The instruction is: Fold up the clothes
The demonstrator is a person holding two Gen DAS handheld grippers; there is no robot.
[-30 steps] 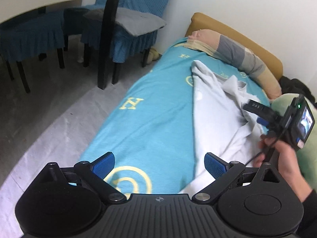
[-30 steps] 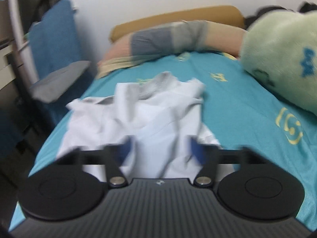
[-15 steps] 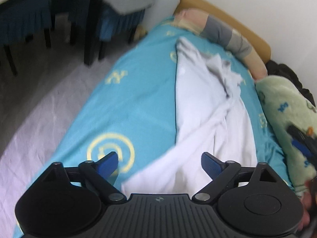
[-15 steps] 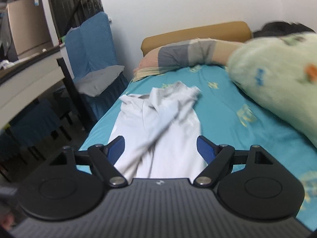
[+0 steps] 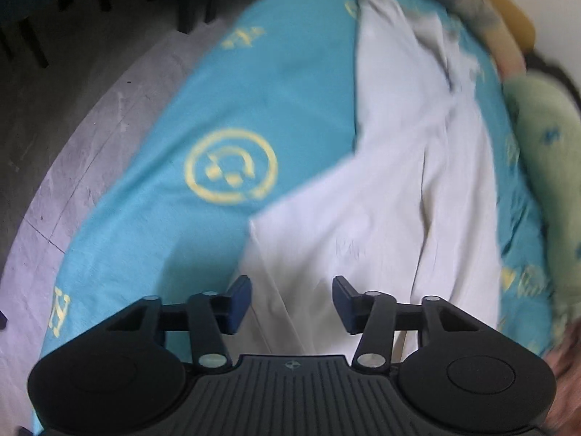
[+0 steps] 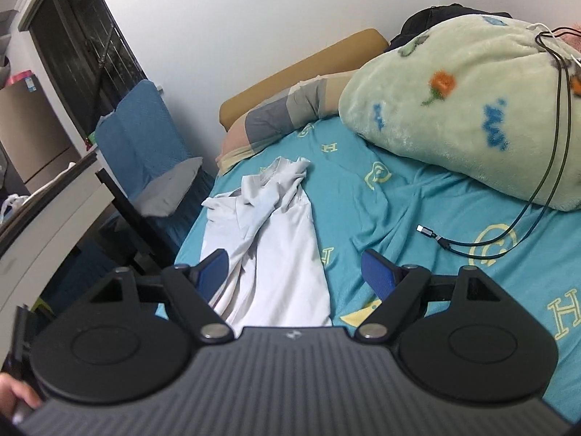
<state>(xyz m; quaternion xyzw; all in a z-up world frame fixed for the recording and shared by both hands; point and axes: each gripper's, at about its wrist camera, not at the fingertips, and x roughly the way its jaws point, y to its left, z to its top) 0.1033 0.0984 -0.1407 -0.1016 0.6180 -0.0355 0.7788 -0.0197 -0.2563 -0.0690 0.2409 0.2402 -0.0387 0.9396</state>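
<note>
Now both hand-held grippers — left (image 5: pixel 292 303), right (image 6: pixel 296 272) — gape over the white shirt (image 6: pixel 276 254).

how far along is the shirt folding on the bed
Early stage. Done: the white shirt lies lengthwise on the teal bedsheet, its sides apparently turned in to a narrow strip, collar end still bunched. In hand: nothing is gripped; the left gripper hangs open over the shirt's near hem, and the right gripper is open too. Left: grip the hem, fold the shirt over along its length and flatten it.
</note>
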